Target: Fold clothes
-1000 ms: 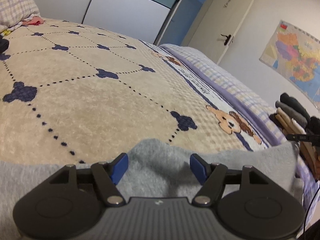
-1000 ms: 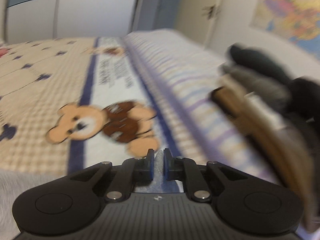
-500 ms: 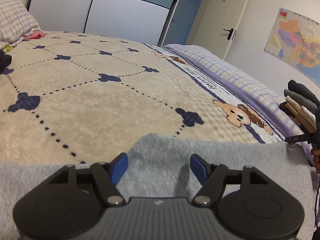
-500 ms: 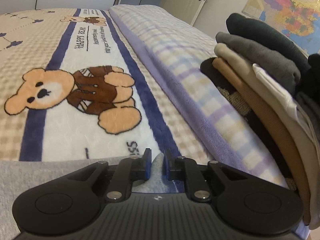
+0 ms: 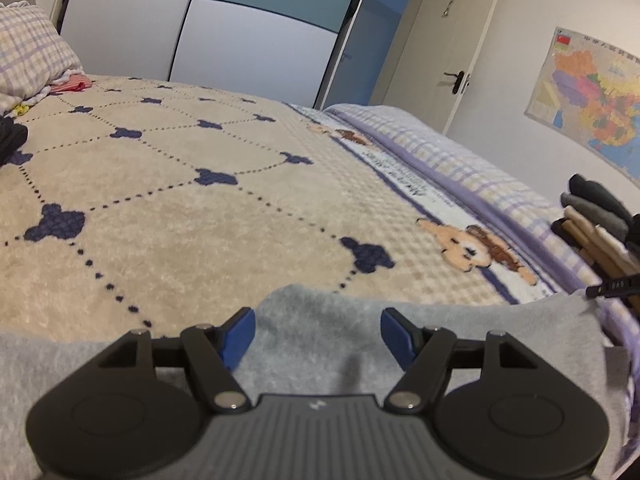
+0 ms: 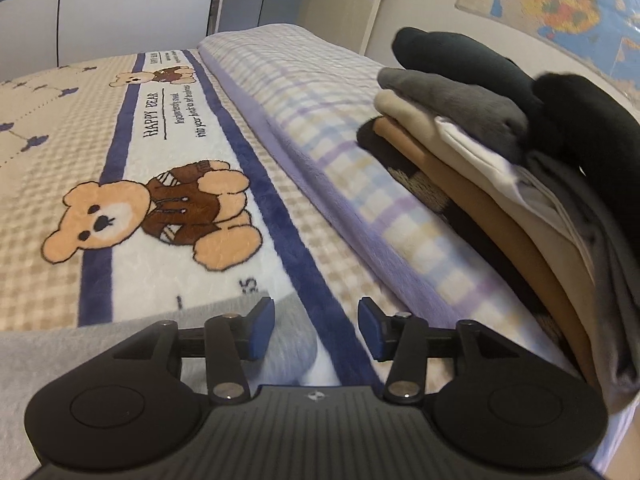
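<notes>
Nearest the left wrist camera, the left claw (image 5: 317, 330) stands spread wide over the grey garment (image 5: 320, 344), its blue pads (image 5: 239, 338) clear of the cloth on both sides and pinching nothing, just as it stood a second ago. The grey garment lies flat along the near edge of the bed, on the beige blanket (image 5: 200, 216); its far edge rises in a small hump between the pads.

In the right wrist view the right claw (image 6: 316, 330) is opening. A second ago its pads were pressed together on a fold of the grey cloth; now they stand apart, and the corner of the grey garment (image 6: 280, 344) lies loose on the bed just beside the left pad (image 6: 262, 328), no longer pinched. The view, blurred a second ago, is sharp now.

Beyond the garment's corner the blanket shows a bear print (image 6: 152, 216) between two dark blue stripes. To the right of it runs a purple checked quilt (image 6: 340, 128), and on that rests a stack of folded clothes (image 6: 500, 152) in black, grey, cream and tan.

Farther off in the left view lie a checked pillow (image 5: 28, 56) at the head of the bed, the wardrobe doors (image 5: 200, 24), a door (image 5: 444, 48) with a dark handle, and a wall map (image 5: 592, 96).
</notes>
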A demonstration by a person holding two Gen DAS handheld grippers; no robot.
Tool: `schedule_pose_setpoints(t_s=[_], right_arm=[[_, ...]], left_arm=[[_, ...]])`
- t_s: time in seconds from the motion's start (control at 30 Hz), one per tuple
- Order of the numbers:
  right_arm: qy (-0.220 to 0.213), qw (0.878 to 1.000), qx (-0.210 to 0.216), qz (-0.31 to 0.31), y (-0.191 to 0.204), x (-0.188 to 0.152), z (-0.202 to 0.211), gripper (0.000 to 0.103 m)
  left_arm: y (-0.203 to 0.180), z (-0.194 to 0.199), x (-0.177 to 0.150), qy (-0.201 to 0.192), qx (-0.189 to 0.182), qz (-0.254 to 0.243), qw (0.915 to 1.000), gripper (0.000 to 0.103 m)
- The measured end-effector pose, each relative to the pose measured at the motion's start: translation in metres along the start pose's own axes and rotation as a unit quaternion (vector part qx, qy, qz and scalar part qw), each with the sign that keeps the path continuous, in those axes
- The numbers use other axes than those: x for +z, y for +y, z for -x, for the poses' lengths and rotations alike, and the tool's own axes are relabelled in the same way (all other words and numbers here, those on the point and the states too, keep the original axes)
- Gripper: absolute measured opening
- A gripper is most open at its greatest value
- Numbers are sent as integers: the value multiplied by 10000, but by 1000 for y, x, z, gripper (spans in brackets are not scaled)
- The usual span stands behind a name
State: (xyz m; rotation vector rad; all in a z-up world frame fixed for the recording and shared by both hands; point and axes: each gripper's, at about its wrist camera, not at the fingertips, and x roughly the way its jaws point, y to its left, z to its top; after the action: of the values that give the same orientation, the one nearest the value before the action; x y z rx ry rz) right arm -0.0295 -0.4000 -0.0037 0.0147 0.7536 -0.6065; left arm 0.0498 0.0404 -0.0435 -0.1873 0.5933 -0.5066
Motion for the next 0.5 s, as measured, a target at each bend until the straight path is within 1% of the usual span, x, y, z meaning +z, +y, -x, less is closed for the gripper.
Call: schedule_pose_setpoints(t_s=[0.1, 0.23, 0.3, 0.43, 0.5], right_arm=[[57, 9999, 52, -73, -8, -9, 10, 51], [129, 9997, 70, -170, -21, -21, 22, 52], [188, 9994, 146, -250, -29, -28, 27, 52], [311, 9978, 289, -511, -47, -41, 36, 52], [333, 9965, 381, -671, -57, -46, 42, 52]], left_arm=[[-7, 11, 1, -92, -127, -16, 9999, 71], [-17, 22, -4, -110, -283, -73, 9995, 71], [-21, 26, -8, -68, -344, -112, 9993, 71], [-28, 30, -18, 114, -601, 22, 9981, 72], [-32, 31, -23, 171, -679, 9, 9975, 72]])
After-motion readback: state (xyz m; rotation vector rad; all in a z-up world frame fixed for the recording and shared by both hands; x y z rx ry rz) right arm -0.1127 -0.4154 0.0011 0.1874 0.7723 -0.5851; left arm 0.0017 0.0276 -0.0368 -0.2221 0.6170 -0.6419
